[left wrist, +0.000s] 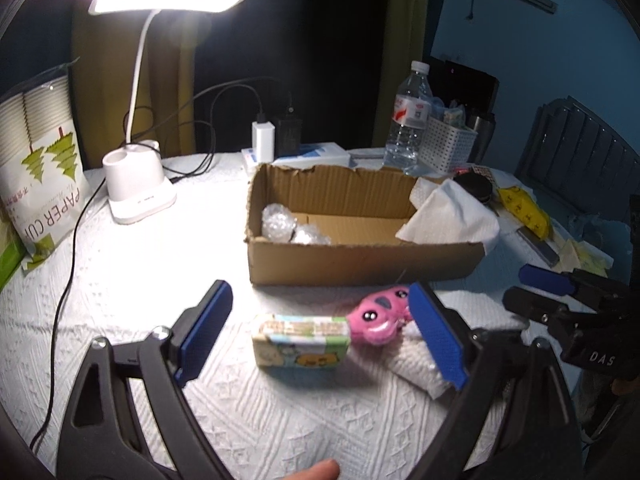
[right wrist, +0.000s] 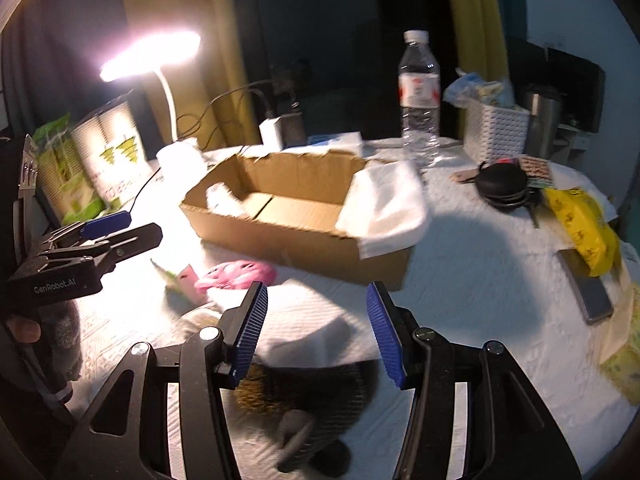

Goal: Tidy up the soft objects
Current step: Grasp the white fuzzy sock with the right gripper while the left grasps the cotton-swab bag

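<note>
The left gripper [left wrist: 320, 332] hangs spread wide above the white textured tablecloth [left wrist: 132, 280], its blue pads gripping nothing; between them lies a small tissue pack [left wrist: 301, 342] printed with cartoon faces, and touching the pack's right end is a pink plush toy [left wrist: 380, 312], partly hidden behind the right-hand pad. The right gripper [right wrist: 318, 330] is likewise released, jaws apart over a folded white cloth [right wrist: 312, 332] with a dark furry object [right wrist: 316, 396] lying just below it, too blurred to identify. Beyond both tools sits an open cardboard box [left wrist: 360, 260] holding crumpled clear plastic wrap [left wrist: 280, 224] at its left end and a white paper towel [left wrist: 452, 212] draped over its right end. Farther back stand a lit desk lamp [left wrist: 138, 184], a bag of paper cups [left wrist: 40, 160], a water bottle [left wrist: 408, 116] and a white basket [left wrist: 448, 144]; a yellow packet [left wrist: 524, 208] lies to the right
</note>
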